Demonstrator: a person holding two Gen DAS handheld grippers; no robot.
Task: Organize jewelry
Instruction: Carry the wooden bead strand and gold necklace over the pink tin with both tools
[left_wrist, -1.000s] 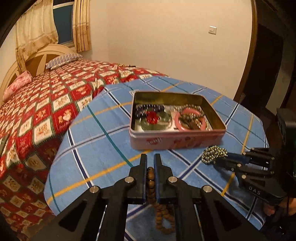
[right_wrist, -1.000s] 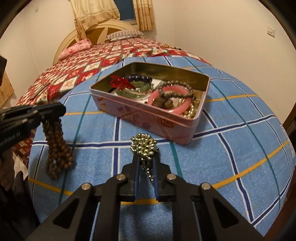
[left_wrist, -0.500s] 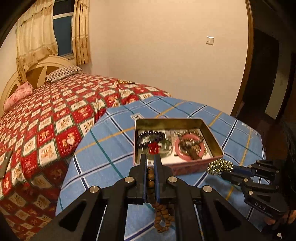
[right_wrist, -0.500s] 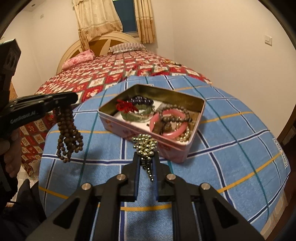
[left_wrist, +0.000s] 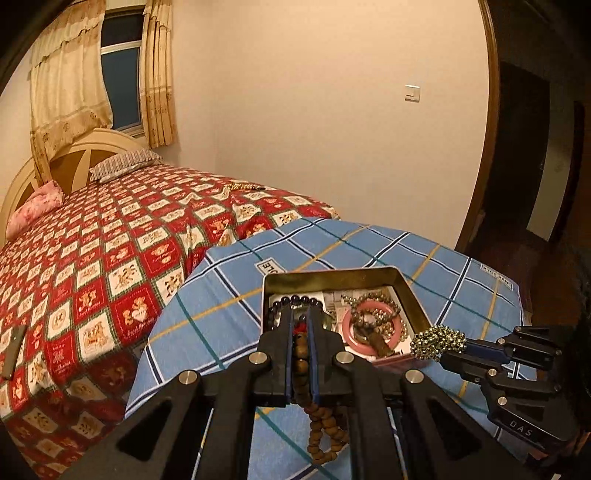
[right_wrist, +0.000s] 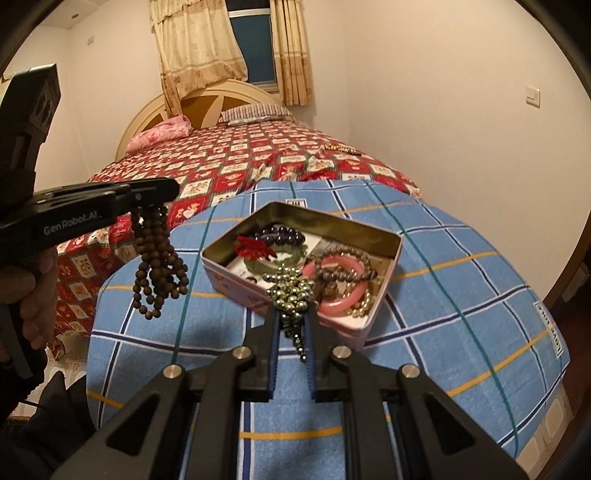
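White lettering reading "GenRobot.AI" runs along the black side of the left gripper, seen from the right wrist. Raised letters "DAS" mark the body of the right gripper in the left wrist view. Small tags at the blue checked cloth's far and right edges carry print too small to read.

Left gripper clamps brown bead string; right gripper pinches metallic beads beside tin
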